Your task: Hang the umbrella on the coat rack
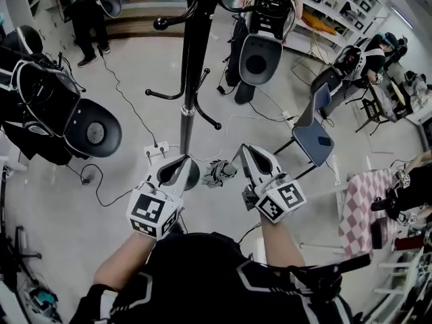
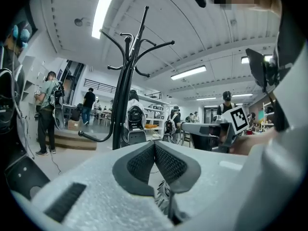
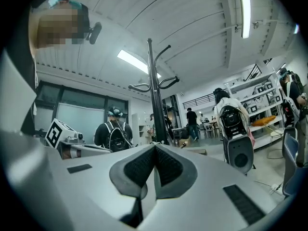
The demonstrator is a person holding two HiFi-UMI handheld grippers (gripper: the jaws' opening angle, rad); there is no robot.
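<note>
Umbrella (image 1: 219, 173), one, folded, lies on the floor (image 1: 135, 137) between the two grippers, held by neither. The left gripper (image 1: 182, 162) has its fingers pressed together on nothing, and so does the right gripper (image 1: 244, 150). One coat rack (image 1: 189, 79) stands just beyond the left fingers.

The folded umbrella (image 1: 219, 173), patterned grey and white, lay on the floor just beside the base of the black coat rack (image 1: 189, 79), which stood upright, curved hooks branching from its pole.
</note>
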